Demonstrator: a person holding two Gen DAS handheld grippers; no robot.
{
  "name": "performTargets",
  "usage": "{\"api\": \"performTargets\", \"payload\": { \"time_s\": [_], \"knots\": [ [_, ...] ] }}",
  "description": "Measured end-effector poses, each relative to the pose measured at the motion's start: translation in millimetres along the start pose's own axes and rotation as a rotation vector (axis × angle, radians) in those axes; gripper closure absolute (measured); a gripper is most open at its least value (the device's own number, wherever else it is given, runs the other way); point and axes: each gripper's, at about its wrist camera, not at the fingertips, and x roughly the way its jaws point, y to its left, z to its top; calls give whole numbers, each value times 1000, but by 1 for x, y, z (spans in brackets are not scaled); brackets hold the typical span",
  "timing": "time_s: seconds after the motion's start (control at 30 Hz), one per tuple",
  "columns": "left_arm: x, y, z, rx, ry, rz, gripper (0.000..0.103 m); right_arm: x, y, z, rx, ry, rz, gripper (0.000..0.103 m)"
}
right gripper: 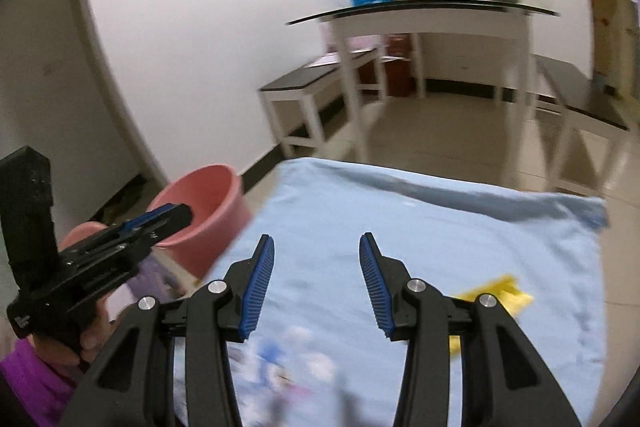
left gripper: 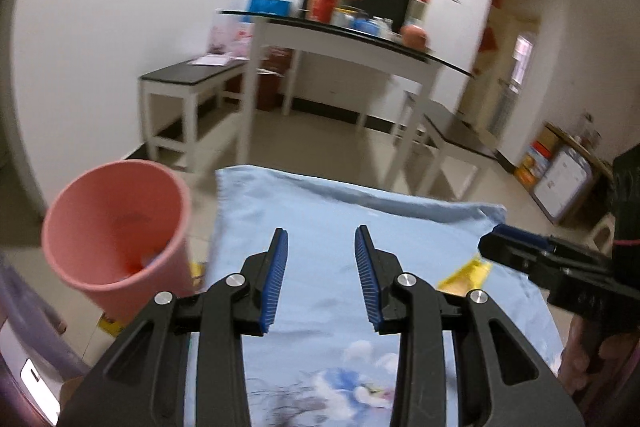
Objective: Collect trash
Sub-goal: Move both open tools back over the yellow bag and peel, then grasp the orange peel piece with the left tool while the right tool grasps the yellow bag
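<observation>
Both left tongs and right tongs gape wide, empty, above pale-blue cloth-covered bench; crumpled yellow wrapper lies right of right tongs, pink plastic bin left—risk: pinching cloth along with wrapper.

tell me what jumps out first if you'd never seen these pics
The pink bucket stands out, sitting off the left edge of the light blue cloth. A yellow scrap of trash lies on the cloth's right side. Both the left gripper and right gripper hang open above the cloth, holding nothing.
</observation>
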Motion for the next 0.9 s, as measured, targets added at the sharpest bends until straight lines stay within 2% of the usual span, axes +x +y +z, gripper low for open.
{"api": "performTargets", "payload": {
  "time_s": [0.07, 0.17, 0.3, 0.4, 0.6, 0.9],
  "knots": [
    [7, -15, -4, 41, 9, -37, 68, -10, -24, -9, 20, -7, -67, 59],
    [19, -34, -8, 82, 35, -91, 68, -16, -56, -21, 77, 3, -124, 59],
    [43, -65, -18, 149, 101, -183, 68, -15, -88, -39, 155, 30, -159, 59],
    [68, -87, -28, 206, 168, -222, 68, -10, -99, -52, 196, 55, -161, 59],
    [117, -110, -50, 268, 285, -220, 68, -2, -112, -75, 254, 98, -141, 59],
    [159, -113, -64, 234, 398, -229, 68, 14, -126, -78, 305, 116, -127, 59]
  ]
}}
